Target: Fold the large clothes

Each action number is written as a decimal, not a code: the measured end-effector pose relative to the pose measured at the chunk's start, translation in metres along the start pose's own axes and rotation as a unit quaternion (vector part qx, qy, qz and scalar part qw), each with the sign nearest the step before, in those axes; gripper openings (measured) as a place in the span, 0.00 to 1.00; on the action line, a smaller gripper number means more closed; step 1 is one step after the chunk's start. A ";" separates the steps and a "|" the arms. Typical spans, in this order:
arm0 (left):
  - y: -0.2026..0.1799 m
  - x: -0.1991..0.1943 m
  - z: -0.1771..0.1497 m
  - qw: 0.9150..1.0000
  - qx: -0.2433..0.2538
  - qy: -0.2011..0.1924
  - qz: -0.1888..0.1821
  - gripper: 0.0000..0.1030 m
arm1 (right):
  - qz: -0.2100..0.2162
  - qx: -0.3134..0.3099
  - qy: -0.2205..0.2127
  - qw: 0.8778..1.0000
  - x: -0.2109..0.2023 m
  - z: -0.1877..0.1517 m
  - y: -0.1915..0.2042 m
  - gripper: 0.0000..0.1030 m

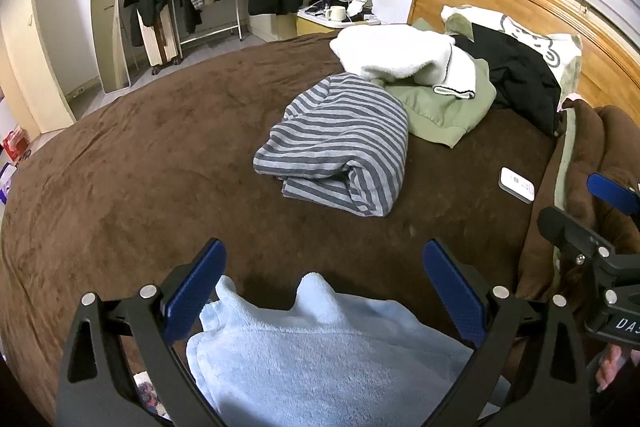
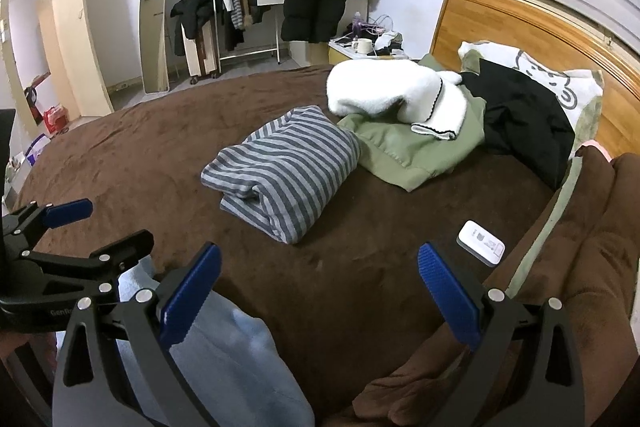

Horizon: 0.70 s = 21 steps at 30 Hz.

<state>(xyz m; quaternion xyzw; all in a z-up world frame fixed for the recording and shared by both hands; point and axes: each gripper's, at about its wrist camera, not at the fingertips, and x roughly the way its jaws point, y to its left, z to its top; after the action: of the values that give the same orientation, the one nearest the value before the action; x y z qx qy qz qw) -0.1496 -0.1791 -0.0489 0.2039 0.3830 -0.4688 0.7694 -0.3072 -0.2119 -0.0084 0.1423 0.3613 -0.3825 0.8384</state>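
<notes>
Two blue-padded fingers of the left gripper (image 1: 322, 291) gape wide over the fluffy pale-blue garment (image 1: 320, 355) on the brown plush bedspread (image 1: 140, 167), gripping nothing. Right wrist view: right gripper (image 2: 318, 297) spread wide too, empty, garment at its lower left.

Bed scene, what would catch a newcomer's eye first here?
Probably the folded grey striped garment mid-bed on the brown blanket, with a heap of white, green and black clothes behind it near the wooden headboard. Close up, the open left gripper frames a pale blue fleece garment.
</notes>
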 end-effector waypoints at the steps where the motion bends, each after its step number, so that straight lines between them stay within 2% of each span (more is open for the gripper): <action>1: 0.000 0.000 0.000 1.000 0.003 0.000 0.001 0.94 | 0.000 -0.001 0.002 1.000 0.001 -0.001 0.001 0.94; 16: -0.001 0.003 -0.003 1.000 0.001 0.003 0.009 0.94 | 0.001 -0.007 0.009 1.000 0.010 -0.003 0.004 0.94; 21: 0.003 0.002 -0.004 1.000 -0.012 -0.001 0.000 0.94 | 0.004 -0.009 0.012 1.000 0.014 -0.002 0.006 0.94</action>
<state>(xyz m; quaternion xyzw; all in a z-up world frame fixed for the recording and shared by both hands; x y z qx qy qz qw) -0.1480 -0.1767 -0.0532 0.1940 0.3875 -0.4645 0.7723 -0.2979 -0.2147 -0.0196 0.1402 0.3745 -0.3743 0.8367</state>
